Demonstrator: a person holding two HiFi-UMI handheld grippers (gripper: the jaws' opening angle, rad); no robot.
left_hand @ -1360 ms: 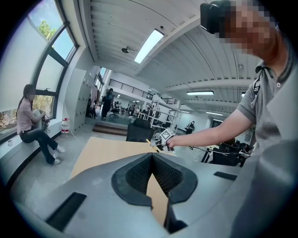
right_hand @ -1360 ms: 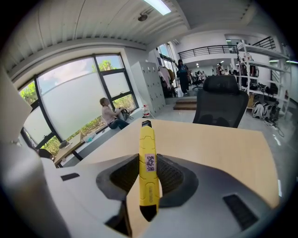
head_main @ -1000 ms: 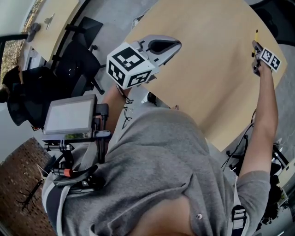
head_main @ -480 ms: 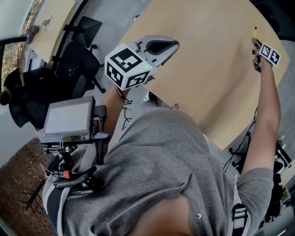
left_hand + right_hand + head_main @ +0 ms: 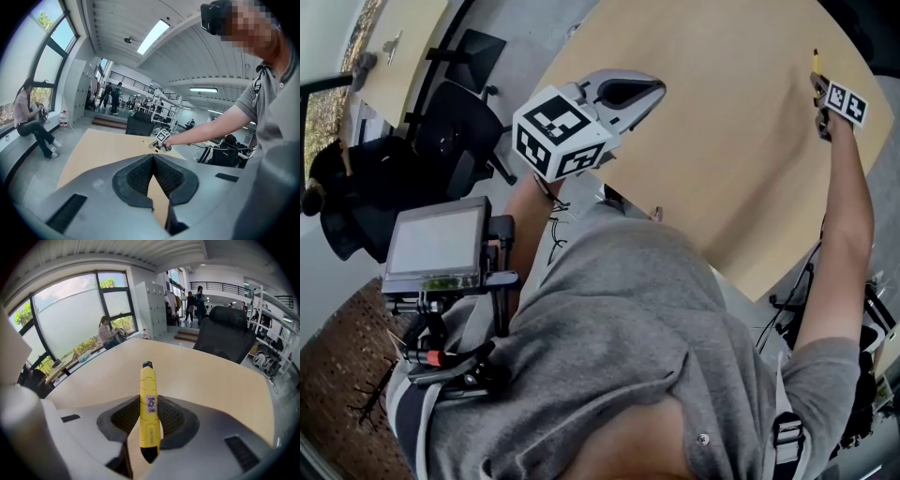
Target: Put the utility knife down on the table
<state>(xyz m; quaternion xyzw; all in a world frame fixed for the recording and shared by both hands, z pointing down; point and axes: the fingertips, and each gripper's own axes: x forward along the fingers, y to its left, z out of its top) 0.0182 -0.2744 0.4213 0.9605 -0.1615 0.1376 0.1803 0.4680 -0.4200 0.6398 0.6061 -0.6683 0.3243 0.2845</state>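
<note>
The yellow utility knife (image 5: 149, 413) sticks out forward between the fingers of my right gripper (image 5: 150, 401), which is shut on its body. It points down over the light wooden table (image 5: 211, 376). In the head view the right gripper (image 5: 817, 82) is at the far right of the table (image 5: 722, 141) on an outstretched arm, with the knife's tip (image 5: 815, 62) showing beyond it. My left gripper (image 5: 654, 90) hovers over the table's near left edge. In its own view the left gripper (image 5: 153, 158) is shut with nothing in it.
A black office chair (image 5: 229, 333) stands behind the table's far side. A person (image 5: 107, 336) sits by the window. More black chairs (image 5: 450, 131) and a second table (image 5: 403, 47) lie to the left. A tablet rig (image 5: 436, 246) hangs at my chest.
My right gripper has sunk slightly toward the table with the knife still in it. The left gripper has stayed where it was.
</note>
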